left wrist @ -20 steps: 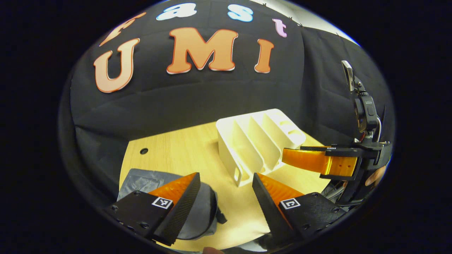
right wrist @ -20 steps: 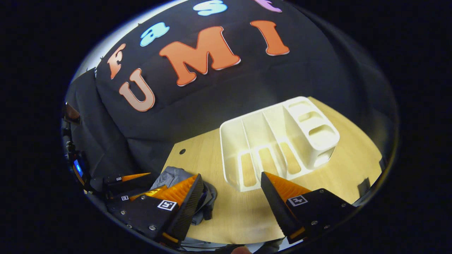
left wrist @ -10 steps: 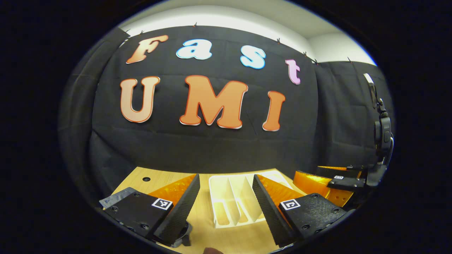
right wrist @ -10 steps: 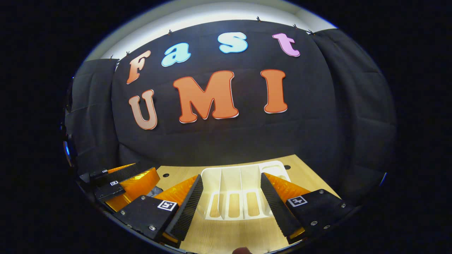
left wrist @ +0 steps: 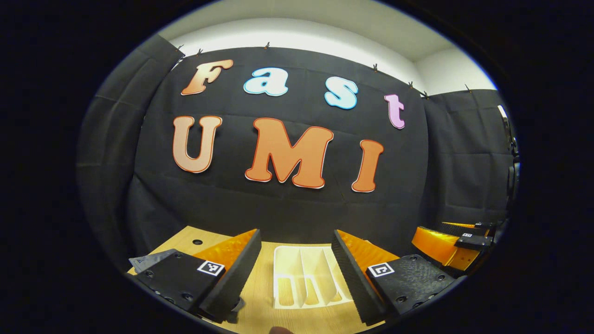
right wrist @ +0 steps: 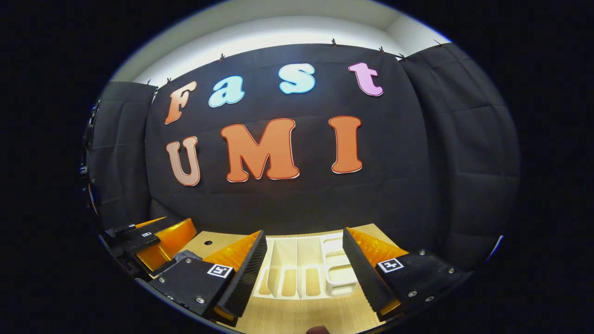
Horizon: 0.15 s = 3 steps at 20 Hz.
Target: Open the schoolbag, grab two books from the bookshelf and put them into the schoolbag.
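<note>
- We see the pale wooden counter (left wrist: 264, 320) running up to the black cloth wall (left wrist: 287, 213); in the right gripper view it shows as the same light board (right wrist: 297, 320) at the bottom.
- On it stands the white plastic bookshelf with upright dividers (left wrist: 304, 283), its slots holding no books; in the right gripper view the bookshelf (right wrist: 301, 271) also shows a side compartment with oval openings.
- A corner of the grey fabric schoolbag (left wrist: 147, 260) lies at the counter's left edge, just behind our left gripper's left-hand finger; in the right gripper view a grey scrap of it (right wrist: 185, 255) peeks beside the other gripper.
- Our left gripper (left wrist: 296, 253) has its fingers (left wrist: 236, 269) spread wide with nothing between them; the bookshelf sits framed in the gap, apart from both.
- Our right gripper (right wrist: 304, 253) is likewise wide apart and holds nothing, the bookshelf lying between and beyond its fingers (right wrist: 248, 273).
</note>
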{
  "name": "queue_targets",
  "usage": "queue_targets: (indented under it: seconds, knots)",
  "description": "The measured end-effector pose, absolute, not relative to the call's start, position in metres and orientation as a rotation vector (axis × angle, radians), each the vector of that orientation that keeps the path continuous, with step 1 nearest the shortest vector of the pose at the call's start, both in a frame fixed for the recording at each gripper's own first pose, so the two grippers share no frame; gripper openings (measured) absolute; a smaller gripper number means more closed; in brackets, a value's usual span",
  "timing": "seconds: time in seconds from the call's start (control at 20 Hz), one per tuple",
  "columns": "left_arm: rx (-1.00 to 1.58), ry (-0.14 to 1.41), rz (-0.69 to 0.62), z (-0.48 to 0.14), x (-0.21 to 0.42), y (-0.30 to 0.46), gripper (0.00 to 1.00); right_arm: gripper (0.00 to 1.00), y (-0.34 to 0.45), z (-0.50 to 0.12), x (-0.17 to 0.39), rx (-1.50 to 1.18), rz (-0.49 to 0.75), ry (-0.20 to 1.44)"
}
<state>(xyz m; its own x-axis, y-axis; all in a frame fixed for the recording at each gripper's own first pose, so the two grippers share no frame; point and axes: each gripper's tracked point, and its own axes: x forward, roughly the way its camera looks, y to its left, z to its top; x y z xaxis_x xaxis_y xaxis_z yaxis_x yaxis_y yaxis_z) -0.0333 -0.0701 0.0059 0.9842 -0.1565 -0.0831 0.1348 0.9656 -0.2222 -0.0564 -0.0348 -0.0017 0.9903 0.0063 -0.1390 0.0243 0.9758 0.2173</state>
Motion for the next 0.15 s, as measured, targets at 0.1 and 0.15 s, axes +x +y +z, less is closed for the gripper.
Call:
queue_targets:
  seconds: [0.1, 0.15]
  knots:
    - [-0.213, 0.082, -0.148, 0.0093, -0.0370, -0.0702, 0.95, 0.97, -0.0330, 0.0070, -0.0581, 0.213, -0.004, 0.113]
    - [-0.213, 0.076, -0.152, 0.0108, -0.0386, -0.0697, 0.96, 0.97, -0.0320, 0.0093, -0.0582, 0.206, -0.002, 0.100]
